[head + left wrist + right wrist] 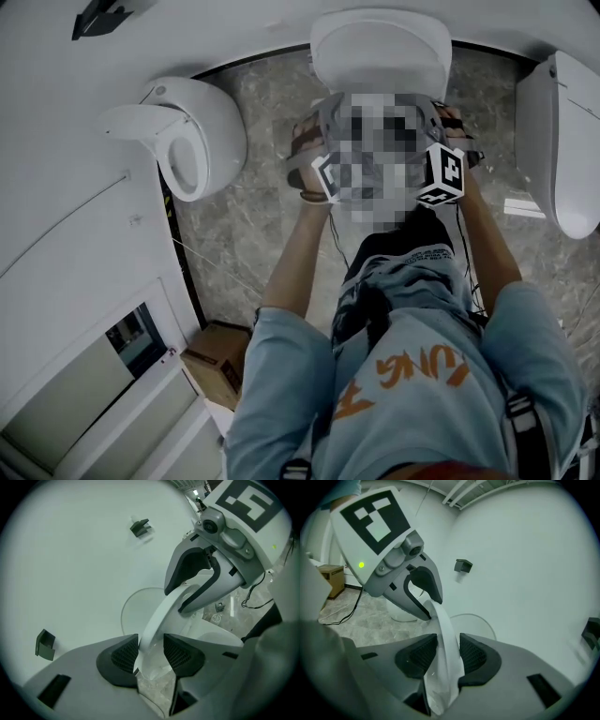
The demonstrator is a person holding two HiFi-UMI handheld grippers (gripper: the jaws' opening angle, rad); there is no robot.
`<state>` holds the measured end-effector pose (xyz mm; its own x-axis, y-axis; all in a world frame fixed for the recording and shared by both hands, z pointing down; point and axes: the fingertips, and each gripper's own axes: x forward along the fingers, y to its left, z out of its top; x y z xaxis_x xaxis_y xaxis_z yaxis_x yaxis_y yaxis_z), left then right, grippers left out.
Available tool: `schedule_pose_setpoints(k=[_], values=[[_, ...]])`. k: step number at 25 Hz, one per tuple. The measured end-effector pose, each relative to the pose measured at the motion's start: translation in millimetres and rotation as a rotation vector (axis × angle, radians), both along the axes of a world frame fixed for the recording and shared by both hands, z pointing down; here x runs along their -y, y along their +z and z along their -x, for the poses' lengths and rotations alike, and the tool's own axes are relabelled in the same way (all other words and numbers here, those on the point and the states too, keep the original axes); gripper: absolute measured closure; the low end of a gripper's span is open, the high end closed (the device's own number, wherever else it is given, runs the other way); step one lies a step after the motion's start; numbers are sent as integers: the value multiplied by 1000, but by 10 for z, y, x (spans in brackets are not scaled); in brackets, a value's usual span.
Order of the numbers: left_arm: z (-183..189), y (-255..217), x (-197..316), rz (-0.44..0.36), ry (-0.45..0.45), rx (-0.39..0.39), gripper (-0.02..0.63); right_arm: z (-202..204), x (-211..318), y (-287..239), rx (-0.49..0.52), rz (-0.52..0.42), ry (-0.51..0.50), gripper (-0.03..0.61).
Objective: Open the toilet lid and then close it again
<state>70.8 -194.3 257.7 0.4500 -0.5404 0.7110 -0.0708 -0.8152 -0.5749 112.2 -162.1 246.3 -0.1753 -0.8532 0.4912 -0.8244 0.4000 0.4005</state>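
The white toilet (380, 47) stands at the top centre of the head view. Its lid (157, 620) is raised at a slant, with its thin edge running between both grippers. My left gripper (151, 653) is shut on that edge, the dark ribbed pads pressing on either side. My right gripper (447, 656) is shut on the same lid (443, 634) a little further along. Each gripper appears in the other's view, clamped on the lid: the right gripper (194, 590) and the left gripper (429, 604). In the head view a mosaic patch partly hides the left gripper (323, 155) and the right gripper (441, 159).
A second toilet (187, 136) with its seat showing stands to the left, and a third white fixture (562, 141) to the right. A cardboard box (217, 361) sits on the marble floor by the left wall. Dark hooks (139, 527) are fixed to the white wall behind.
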Motion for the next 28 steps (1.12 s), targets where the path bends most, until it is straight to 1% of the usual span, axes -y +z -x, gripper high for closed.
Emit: schedule_pose_setpoints(k=[1,5,12,15,18,21,23,24,25,28], values=[[-51,-17,71,-3,-12,0,423,-77,43,-47,5,-13,16,413],[-247,-24,332,-5,-65,-5,422,-370,168,-152,20,-51,70,474],[-567,20,761,-26,-107,1,425,-711,594,-97,-30,-63,107,489],[-683,41,926,-38,-99,5,425,-821,768,-73,-61,-63,123,489],[-746,69,1069,-20,-85,-20,434,-885,934,-52,-78,-57,123,489],[-808,138,1114,-6,-46,-22,440,-964,1004,10,-63,-20,119,489],[-879,174,1146,-26,-13,8,427,-1039,1043,40,-53,5,120,488],[-900,181,1165,-38,-2,26,443,-1059,1059,46,-47,15,115,486],[-909,184,1177,-43,5,38,440,-1065,1068,47,-38,23,105,483],[-902,186,1180,-46,15,26,440,-1066,1074,48,8,40,88,485]])
